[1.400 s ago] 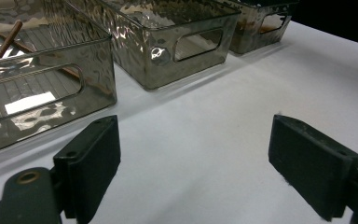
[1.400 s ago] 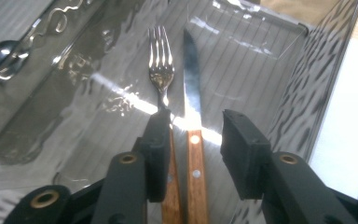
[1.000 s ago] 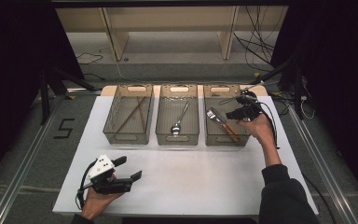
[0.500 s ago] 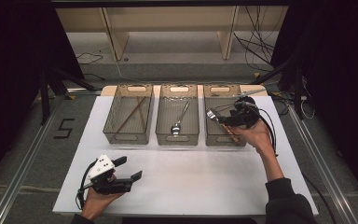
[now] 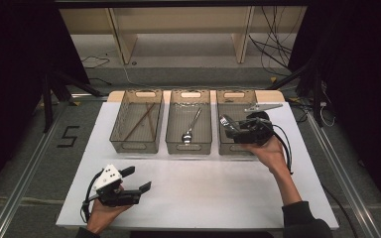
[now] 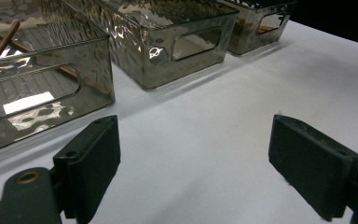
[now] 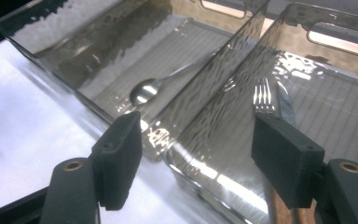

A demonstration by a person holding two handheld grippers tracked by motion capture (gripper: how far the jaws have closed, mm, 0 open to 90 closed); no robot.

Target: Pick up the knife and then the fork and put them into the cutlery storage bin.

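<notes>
Now that your right gripper (image 5: 228, 126) fingers have just been spreading with nothing between them, fork (image 7: 263, 95) lies free in right-hand bin (image 5: 222, 144), gripper pulled back toward near wall. Drop looks done. Left gripper (image 5: 139, 179) fingers spread, empty, over bench (image 5: 203, 188).

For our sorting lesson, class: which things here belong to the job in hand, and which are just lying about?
In the job: right claw, jaws just opened, empty; fork; right bin.
Lying about: spoon; chopsticks; left claw, open, idle.
</notes>
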